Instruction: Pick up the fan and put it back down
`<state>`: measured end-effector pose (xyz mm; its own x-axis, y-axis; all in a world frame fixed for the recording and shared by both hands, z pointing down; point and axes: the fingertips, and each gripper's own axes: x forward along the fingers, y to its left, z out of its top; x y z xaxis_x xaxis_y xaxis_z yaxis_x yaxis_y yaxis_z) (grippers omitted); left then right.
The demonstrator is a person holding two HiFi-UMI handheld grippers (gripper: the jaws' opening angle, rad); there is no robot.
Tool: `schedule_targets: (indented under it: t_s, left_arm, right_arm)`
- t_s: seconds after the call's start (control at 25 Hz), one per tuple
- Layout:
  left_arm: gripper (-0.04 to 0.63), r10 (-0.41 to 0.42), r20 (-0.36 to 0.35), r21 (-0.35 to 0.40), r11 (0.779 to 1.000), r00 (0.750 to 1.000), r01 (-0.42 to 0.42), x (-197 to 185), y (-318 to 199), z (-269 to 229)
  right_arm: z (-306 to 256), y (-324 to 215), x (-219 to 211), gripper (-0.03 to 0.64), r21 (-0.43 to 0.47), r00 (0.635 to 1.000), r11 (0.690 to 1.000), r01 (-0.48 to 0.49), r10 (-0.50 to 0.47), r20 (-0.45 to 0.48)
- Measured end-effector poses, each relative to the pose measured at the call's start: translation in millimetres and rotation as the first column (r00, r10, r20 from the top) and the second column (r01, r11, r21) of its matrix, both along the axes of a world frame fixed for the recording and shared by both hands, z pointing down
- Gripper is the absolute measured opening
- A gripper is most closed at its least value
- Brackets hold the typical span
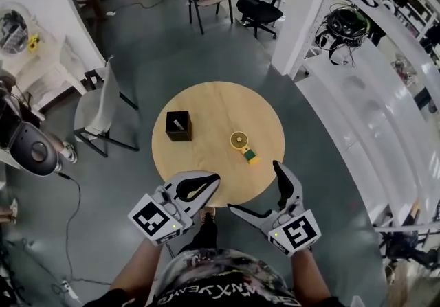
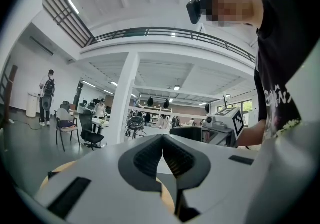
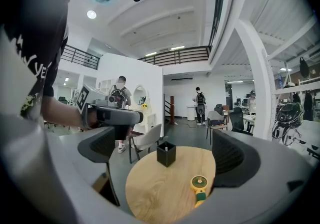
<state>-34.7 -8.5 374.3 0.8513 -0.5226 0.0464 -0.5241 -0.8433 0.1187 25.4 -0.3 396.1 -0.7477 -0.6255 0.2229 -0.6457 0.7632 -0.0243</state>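
On the round wooden table (image 1: 213,103), right of its middle, the small yellow-green handheld fan (image 1: 242,143) lies flat. The right gripper (image 1: 254,187) hovers near, jaws wide open and empty, the fan farther beyond them. The left gripper (image 1: 215,178) has its jaws closed on nothing.

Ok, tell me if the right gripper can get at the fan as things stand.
Probably yes: the right gripper is open and only bare table lies between it and the fan.
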Motion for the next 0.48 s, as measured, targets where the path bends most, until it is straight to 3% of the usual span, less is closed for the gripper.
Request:
schedule_targets:
  t_s: [0.48]
  left_arm:
    - [0.018,0.051,-0.025,-0.022,0.998,0.998,-0.051,-29.0,-74.6,5.6]
  right_arm:
    - [4.1,-73.7,-29.3,0.586,-0.022,0.998,0.999,-0.05,0.049,-0.029]
